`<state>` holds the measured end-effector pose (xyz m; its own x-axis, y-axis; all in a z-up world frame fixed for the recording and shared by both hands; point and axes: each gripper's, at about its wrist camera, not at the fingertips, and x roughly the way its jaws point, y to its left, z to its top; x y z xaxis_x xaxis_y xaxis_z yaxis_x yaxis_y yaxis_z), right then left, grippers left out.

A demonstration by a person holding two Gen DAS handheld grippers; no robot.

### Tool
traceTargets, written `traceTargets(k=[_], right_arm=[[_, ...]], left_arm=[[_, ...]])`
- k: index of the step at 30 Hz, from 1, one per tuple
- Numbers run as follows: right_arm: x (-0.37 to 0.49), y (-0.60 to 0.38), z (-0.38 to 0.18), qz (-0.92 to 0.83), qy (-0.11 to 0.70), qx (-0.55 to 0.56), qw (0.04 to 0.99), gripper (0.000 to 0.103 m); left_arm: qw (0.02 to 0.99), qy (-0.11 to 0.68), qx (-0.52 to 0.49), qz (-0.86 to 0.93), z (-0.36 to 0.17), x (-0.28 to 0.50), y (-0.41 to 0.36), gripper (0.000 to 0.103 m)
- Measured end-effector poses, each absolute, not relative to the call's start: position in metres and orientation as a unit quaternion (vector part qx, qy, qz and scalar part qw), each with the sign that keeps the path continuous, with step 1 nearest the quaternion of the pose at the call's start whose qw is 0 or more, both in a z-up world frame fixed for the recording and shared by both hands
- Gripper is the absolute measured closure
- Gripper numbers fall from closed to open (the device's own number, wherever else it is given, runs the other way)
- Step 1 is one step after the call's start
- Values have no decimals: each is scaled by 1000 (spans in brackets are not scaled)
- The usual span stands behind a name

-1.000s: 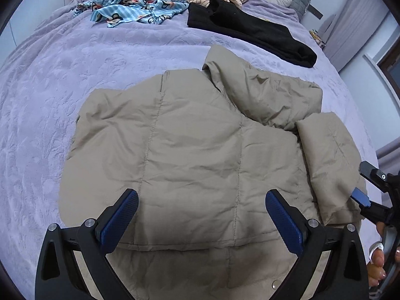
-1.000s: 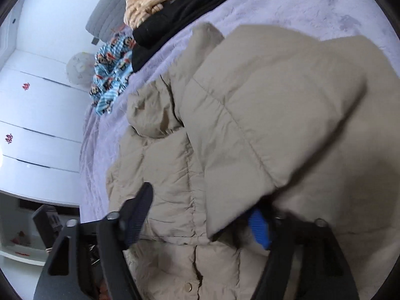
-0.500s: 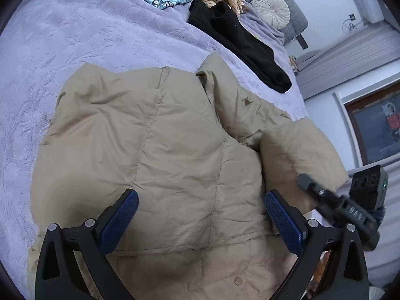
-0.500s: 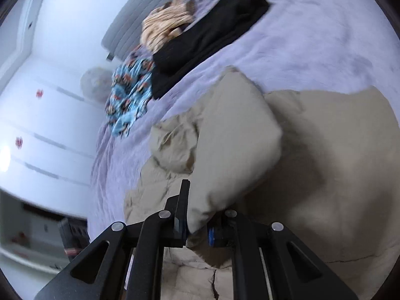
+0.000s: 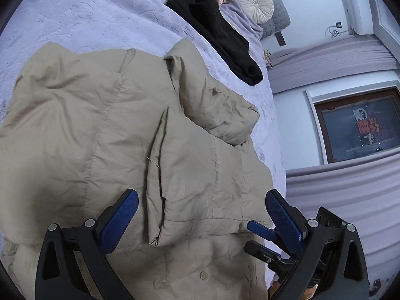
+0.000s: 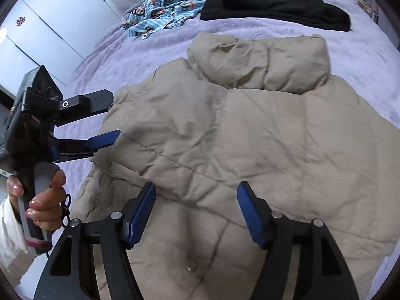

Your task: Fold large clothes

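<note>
The beige puffer jacket (image 6: 250,137) is lying on the purple bed (image 6: 362,57), one sleeve apparently folded across its body, while the right hand-held gripper (image 6: 196,211) is opening empty above it and the left hand-held gripper (image 5: 200,221) is hovering agape, ready for the next fold.

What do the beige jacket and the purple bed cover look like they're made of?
Beige jacket: likely a thin, matte woven shell over puffy fill; stitched channels and fine crinkles suggest padding, though the fill itself is hidden. Purple bed cover: looks like soft, plush fabric with an embossed pattern and a slight sheen; the exact fibre is unclear.
</note>
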<state>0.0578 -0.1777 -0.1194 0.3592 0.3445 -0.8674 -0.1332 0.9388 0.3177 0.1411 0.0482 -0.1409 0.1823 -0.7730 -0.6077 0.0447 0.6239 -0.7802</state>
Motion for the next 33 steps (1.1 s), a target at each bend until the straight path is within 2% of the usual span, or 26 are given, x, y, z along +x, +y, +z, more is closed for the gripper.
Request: traceTargets(k=[4, 5, 6, 8, 9, 10, 16, 20, 24, 27, 28, 29, 31, 33], right_arm=[[26, -237, -122, 103, 552, 146, 814, 34], [19, -250, -125, 95, 558, 154, 810, 48], [15, -259, -132, 86, 566, 157, 805, 64], [6, -277, -143, 64, 584, 155, 794, 71], [3, -283, -146, 57, 585, 153, 794, 77], [-1, -289, -150, 50, 587, 151, 794, 79], [6, -309, -154, 4, 569, 120, 813, 83], [13, -331, -142, -52, 546, 50, 834, 83], [13, -364, -155, -57, 553, 100, 825, 91], [10, -374, -171, -51, 557, 131, 819, 92], [8, -375, -171, -52, 557, 141, 817, 92], [7, -375, -166, -46, 559, 152, 814, 87], [2, -373, -156, -25, 566, 166, 807, 74], [-8, -368, -140, 8, 562, 176, 808, 19]], left_arm=[[696, 599, -287, -272, -162, 147, 28, 1], [698, 603, -278, -268, -166, 147, 23, 2], [701, 604, -270, -267, -167, 147, 17, 7], [699, 616, -250, -265, -169, 147, 5, 40], [695, 626, -240, -260, -170, 147, -1, 77], [686, 636, -238, -261, -171, 147, -8, 90], [732, 583, -230, -268, -129, 139, -5, 90], [739, 593, -214, -238, -139, 140, 15, 90], [740, 617, -165, -212, -168, 137, 12, 89], [743, 620, -162, -192, -167, 128, 18, 88], [749, 618, -154, -184, -162, 125, 19, 81], [759, 614, -137, -169, -155, 123, 22, 66], [784, 594, -112, -143, -140, 119, 28, 52], [800, 574, -107, -136, -126, 118, 37, 52]])
